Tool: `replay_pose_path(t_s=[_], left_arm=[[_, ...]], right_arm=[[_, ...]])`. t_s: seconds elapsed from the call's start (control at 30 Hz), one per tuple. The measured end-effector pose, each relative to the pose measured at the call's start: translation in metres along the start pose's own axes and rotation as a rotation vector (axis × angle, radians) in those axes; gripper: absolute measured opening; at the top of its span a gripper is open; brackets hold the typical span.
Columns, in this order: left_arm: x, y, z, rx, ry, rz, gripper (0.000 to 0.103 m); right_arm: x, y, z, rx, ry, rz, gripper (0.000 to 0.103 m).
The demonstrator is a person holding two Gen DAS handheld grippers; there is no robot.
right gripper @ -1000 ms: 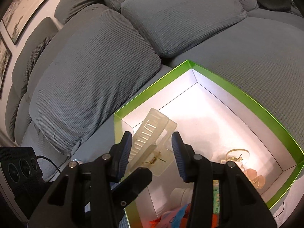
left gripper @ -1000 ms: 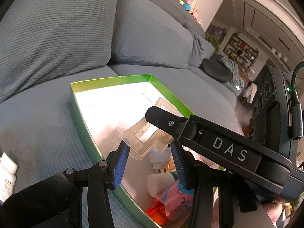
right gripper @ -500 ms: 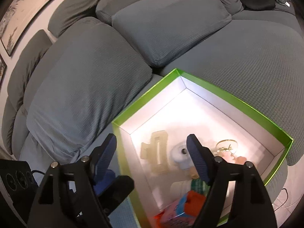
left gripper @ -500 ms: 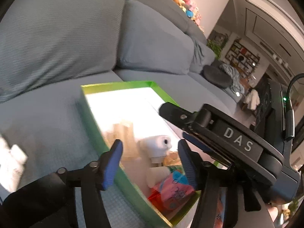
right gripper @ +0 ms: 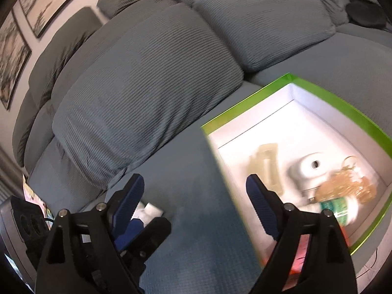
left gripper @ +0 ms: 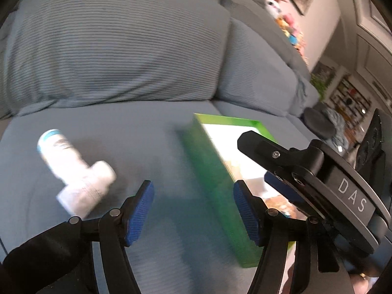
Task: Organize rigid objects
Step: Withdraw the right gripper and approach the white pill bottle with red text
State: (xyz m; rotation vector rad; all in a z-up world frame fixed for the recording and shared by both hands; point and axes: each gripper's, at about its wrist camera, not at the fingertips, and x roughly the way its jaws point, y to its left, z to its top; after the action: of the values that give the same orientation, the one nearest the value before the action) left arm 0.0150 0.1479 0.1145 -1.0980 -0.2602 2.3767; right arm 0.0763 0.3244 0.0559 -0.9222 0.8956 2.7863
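both grippers are over the grey sofa seat with nothing between the pads. the left gripper has its jaws apart and opening, and so does the right gripper, wider. the green box sits on the seat holding a clear hair claw clip, a white round gadget and other blurry bits. two white bottles lie on the cushion, left of the box.

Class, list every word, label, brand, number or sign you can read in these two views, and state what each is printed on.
"DAS": white letters on the black body of the right tool, seen from the left wrist view.
White bottle on the sofa seat: dark label print, too blurred to read.
Green-and-white container in the green box: print too blurred to read.
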Motion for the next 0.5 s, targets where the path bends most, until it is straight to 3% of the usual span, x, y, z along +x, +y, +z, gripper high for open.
replay_pose_path(t_s=[0.2, 0.5], left_arm=[[-0.009, 0.049, 0.000, -0.100, 0.004, 0.105, 0.068], [-0.023, 0.108, -0.007, -0.244, 0.005, 0.222, 0.068]], right_arm=[[0.025, 0.038, -0.005, -0.057, 0.083, 0.061, 0.087], [0.069, 0.092, -0.007, -0.188, 0.221, 0.046, 0.087]])
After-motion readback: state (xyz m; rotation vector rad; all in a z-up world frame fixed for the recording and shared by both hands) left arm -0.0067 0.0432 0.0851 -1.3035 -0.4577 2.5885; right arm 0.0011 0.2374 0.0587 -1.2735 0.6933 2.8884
